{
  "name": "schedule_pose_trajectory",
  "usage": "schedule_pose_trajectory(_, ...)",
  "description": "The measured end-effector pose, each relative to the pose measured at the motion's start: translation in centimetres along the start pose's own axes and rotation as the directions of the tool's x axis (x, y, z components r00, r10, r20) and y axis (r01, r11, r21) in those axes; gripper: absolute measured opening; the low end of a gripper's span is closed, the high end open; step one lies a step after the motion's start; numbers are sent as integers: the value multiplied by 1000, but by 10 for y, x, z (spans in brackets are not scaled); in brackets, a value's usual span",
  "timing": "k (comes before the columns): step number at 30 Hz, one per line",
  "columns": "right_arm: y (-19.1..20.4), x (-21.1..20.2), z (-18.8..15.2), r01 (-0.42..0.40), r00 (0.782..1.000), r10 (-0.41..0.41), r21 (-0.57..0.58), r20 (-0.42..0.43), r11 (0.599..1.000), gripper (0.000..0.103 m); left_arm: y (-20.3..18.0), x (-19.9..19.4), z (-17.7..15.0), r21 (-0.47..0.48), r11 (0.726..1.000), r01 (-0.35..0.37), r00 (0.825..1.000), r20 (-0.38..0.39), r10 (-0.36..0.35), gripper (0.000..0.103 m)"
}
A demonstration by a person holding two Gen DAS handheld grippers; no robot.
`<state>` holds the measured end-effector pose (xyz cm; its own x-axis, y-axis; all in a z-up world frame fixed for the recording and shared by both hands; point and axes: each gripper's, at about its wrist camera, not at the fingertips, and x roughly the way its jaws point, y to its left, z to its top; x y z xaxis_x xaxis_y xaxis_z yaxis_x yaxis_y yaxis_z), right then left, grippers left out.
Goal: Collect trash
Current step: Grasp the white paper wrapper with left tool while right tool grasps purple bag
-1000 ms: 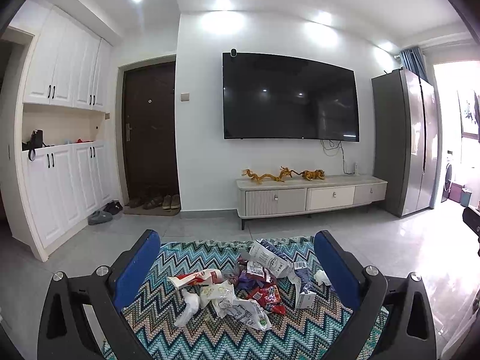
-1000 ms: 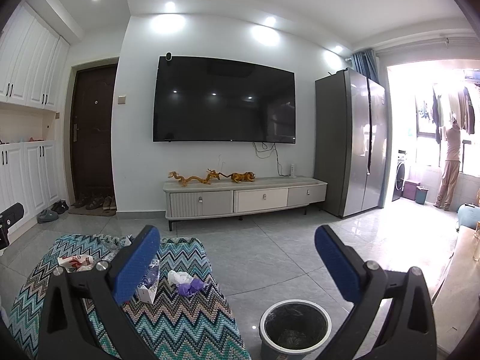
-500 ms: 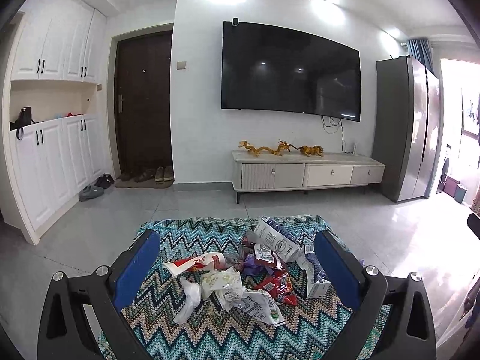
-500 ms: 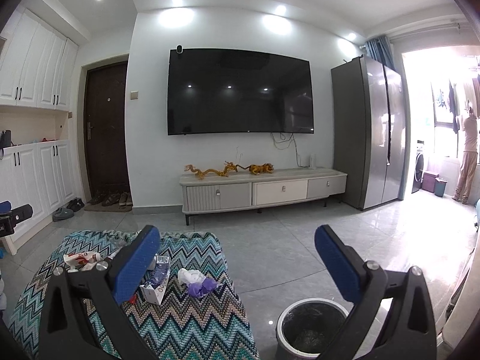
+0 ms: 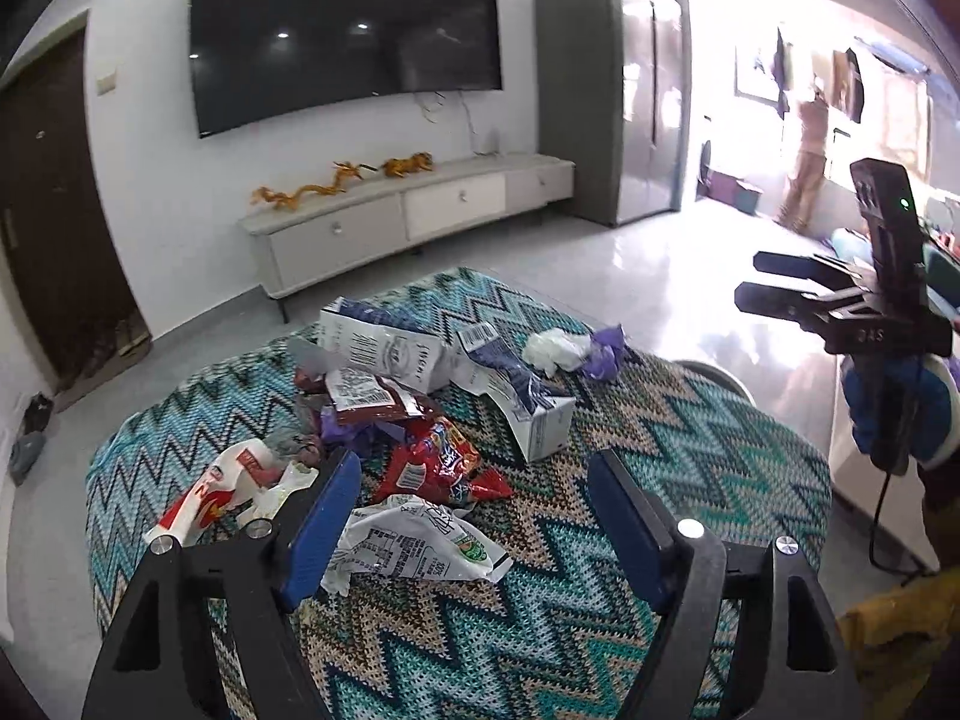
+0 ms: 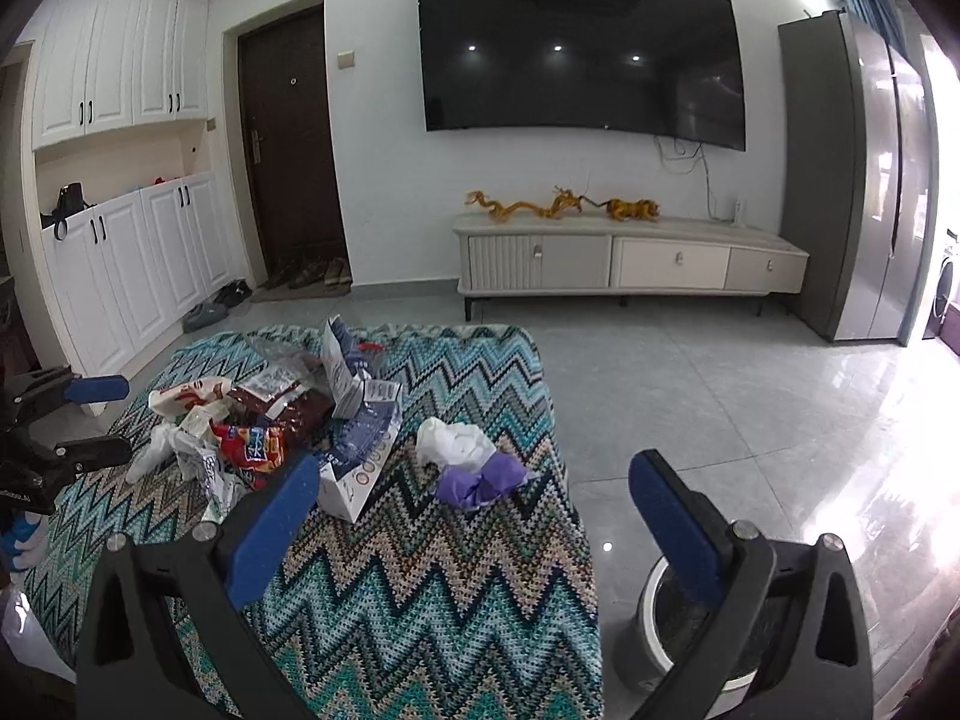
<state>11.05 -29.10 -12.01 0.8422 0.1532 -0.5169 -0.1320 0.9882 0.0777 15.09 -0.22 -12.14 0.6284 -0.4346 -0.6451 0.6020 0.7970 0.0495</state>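
The left gripper (image 5: 474,525) is hovering over the bench (image 5: 708,456), which is wearing a zigzag knitted cover, with its jaws spread wide and holding nothing. A crumpled white wrapper (image 5: 414,546) is lying right between the jaws, nearer the left finger, and a red snack bag (image 5: 441,462) is sitting just beyond the fingertips. Further out, the pile is taking in a dark red packet (image 5: 366,399), a red-and-white wrapper (image 5: 222,486) outside the left finger, and two torn milk cartons (image 5: 510,396).

The right gripper (image 6: 474,519) is also hanging with its jaws wide apart and empty. A white tissue (image 6: 456,441) and a purple wad (image 6: 483,480) are resting together on the cover, inside the gap between the jaws but ahead of the fingertips, not touching either finger. One carton (image 6: 354,468) is lying just beside the left fingertip. A round trash bin (image 6: 660,624) is standing on the tiled floor (image 6: 720,396) beside the bench, partly hidden behind the right finger.
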Motion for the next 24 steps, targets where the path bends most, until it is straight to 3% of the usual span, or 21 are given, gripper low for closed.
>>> schedule_pose_trajectory(3, 0, 25, -5, -9, 999, 9, 4, -53, 1000, 103, 12, 23, 0, 33, 997, 75, 995, -64, -72, 77)
schedule_pose_trajectory(12, -1, 78, -6, -39, 988, 34, -32, -149, 999, 103, 50, 75, -16, 57, 986, 154, 967, -214, -139, 65)
schedule_pose_trajectory(15, -3, 99, -6, -48, 983, 39, -47, -181, 998, 102, 44, 81, -26, 82, 981, 175, 956, -251, -149, 57)
schedule_pose_trajectory(19, -4, 126, -4, -79, 973, 63, -64, -221, 995, 85, 43, 84, -37, 74, 981, 181, 950, -271, -155, 46)
schedule_pose_trajectory(21, -3, 138, -5, -84, 969, 62, -81, -239, 993, 83, 44, 86, -39, 57, 982, 179, 949, -273, -157, 40)
schedule_pose_trajectory(23, -3, 147, -7, -77, 965, 53, -85, -257, 993, 83, 44, 85, -40, 47, 982, 181, 948, -275, -161, 26)
schedule_pose_trajectory(24, -3, 152, -9, -74, 963, 49, -84, -266, 994, 82, 42, 86, -40, 47, 983, 178, 948, -275, -158, 26)
